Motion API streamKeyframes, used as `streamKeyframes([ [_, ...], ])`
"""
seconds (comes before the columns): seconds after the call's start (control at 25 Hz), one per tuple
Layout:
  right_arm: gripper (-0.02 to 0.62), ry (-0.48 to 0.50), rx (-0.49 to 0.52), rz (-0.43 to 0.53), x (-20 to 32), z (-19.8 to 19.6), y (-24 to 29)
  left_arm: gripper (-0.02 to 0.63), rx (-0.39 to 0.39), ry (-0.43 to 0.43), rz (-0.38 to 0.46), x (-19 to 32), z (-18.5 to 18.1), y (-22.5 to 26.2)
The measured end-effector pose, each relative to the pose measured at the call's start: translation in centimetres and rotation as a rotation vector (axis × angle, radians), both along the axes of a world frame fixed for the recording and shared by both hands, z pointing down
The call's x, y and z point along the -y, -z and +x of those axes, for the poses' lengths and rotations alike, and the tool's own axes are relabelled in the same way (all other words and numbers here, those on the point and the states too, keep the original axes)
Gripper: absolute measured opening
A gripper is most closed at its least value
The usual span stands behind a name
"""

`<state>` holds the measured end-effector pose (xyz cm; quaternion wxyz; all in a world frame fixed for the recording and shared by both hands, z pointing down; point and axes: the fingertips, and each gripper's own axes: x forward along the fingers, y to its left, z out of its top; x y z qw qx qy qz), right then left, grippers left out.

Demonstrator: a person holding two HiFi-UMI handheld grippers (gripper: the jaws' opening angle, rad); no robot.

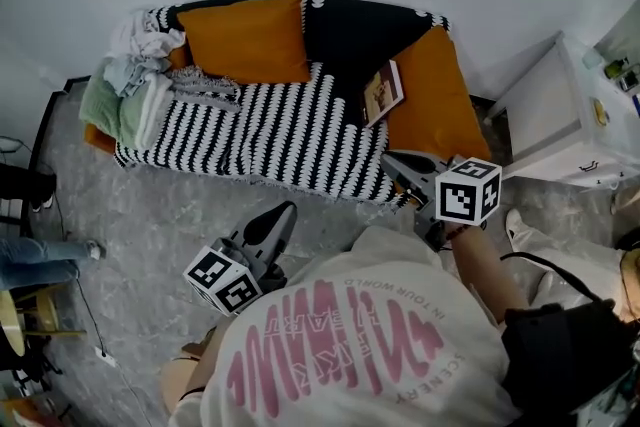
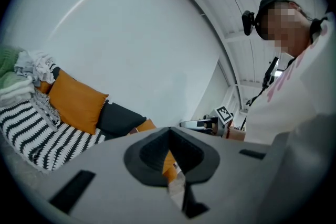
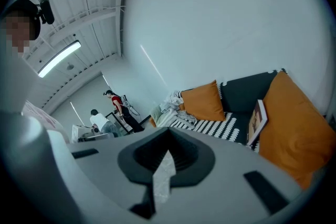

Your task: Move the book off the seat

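A: Where's the book (image 1: 383, 93)?
B: On the sofa (image 1: 270, 130) seat, approx 1 o'clock in head view, leaning on an orange cushion (image 1: 440, 100). Right gripper (image 1: 392, 161) is near it, jaws closed, empty. Left gripper (image 1: 284, 212) same, at 7.
A: Handling?
B: Prob light, stiff, cover maybe slick. Pinch the upper free edge across its thickness.

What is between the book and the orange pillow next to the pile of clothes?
A black cushion lies between the book and that orange pillow. The head view shows it best.

White shirt (image 1: 380, 335), pink lettering; grey claws (image 1: 287, 211) (image 1: 389, 159)
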<state>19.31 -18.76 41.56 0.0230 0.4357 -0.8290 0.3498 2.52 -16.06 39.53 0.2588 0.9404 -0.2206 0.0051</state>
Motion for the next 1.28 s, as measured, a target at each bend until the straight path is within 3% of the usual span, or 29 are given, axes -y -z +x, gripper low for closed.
streamKeyframes([
  [0.56, 0.006, 0.139, -0.013, -0.040, 4.0, -2.8, -1.6, 0.009, -0.007, 0.166, -0.028, 1.6, -3.0, -0.6],
  [0.76, 0.006, 0.177, -0.013, -0.036, 5.8, -3.2, -1.3, 0.009, -0.001, 0.189, -0.024, 2.7, -2.9, -0.4],
  [1.28, 0.006, 0.126, -0.013, -0.039, 12.2, 3.1, -2.0, 0.008, 0.007, 0.197, -0.018, 8.1, 1.3, 0.4],
])
